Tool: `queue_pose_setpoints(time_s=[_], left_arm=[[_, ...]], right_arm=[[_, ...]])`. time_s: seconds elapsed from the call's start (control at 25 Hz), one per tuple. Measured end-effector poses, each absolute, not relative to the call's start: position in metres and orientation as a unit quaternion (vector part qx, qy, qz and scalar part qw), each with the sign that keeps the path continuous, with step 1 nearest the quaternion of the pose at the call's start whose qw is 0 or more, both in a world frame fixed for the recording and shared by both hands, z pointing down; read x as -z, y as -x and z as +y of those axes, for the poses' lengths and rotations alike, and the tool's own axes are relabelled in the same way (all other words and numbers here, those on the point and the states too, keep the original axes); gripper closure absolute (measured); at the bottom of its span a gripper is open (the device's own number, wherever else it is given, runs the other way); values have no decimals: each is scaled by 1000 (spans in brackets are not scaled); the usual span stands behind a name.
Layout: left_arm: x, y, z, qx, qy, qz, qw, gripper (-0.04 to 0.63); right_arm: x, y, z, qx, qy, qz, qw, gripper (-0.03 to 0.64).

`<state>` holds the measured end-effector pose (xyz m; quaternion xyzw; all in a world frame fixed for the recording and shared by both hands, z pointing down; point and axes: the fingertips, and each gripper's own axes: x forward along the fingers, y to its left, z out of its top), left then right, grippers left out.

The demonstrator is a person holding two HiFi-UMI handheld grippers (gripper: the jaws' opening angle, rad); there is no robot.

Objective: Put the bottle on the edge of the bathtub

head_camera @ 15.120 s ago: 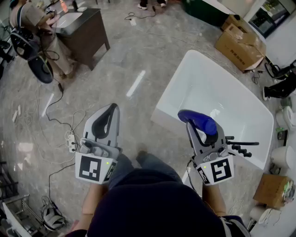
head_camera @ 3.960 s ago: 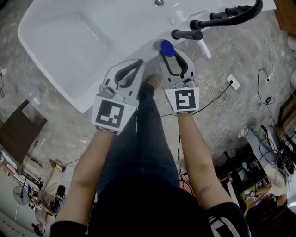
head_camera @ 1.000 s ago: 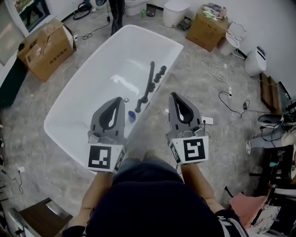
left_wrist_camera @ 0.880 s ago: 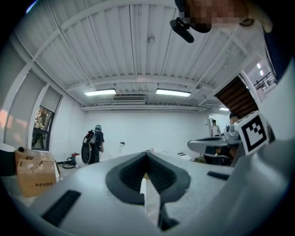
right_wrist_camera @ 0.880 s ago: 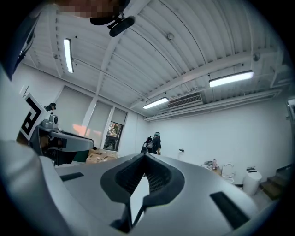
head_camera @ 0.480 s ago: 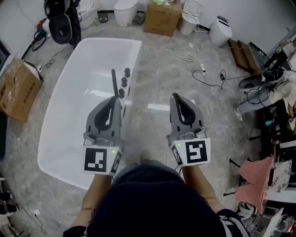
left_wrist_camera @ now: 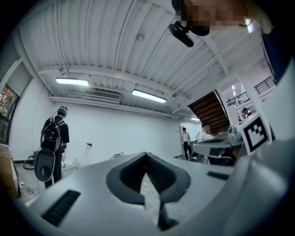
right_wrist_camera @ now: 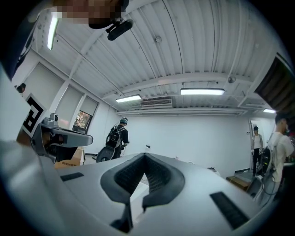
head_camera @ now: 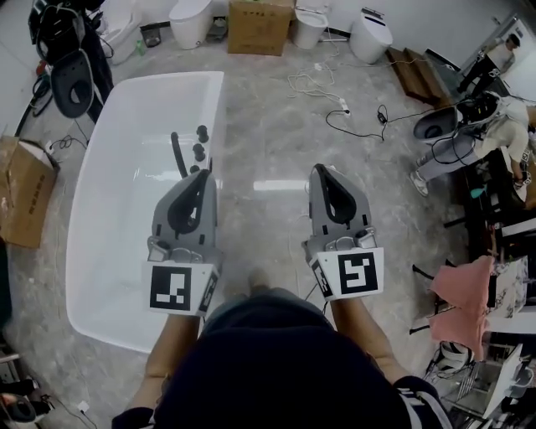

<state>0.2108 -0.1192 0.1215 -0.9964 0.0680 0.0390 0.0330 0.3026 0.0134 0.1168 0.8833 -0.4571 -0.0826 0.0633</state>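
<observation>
Grey left gripper [head_camera: 203,174] and grey right gripper [head_camera: 323,171] hover level by the glossy white bathtub [head_camera: 216,100], both pairs of jaws pinched together on nothing, the bottle nowhere in sight: placing looks finished to me, otherwise the next move calls for finding it.

Bathtub [head_camera: 126,251], box [head_camera: 260,25], cables [head_camera: 333,99] on grey floor [head_camera: 268,151]

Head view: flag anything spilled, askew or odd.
Nothing looks spilled or damaged. Loose cables sprawl on the floor beyond the bathtub. No bottle shows on its rim, partly hidden by the left gripper.
</observation>
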Motion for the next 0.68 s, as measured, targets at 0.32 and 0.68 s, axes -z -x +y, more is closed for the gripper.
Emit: queue_pose_setpoints(time_s=[0.32, 0.68], left_arm=[[-127, -230, -118, -38, 997, 57, 36, 597], [-124, -239, -117, -46, 997, 52, 37, 597]], right_arm=[[-125, -320, 18, 75, -889, -447, 64, 601], [-122, -328, 16, 75, -888, -451, 60, 601]])
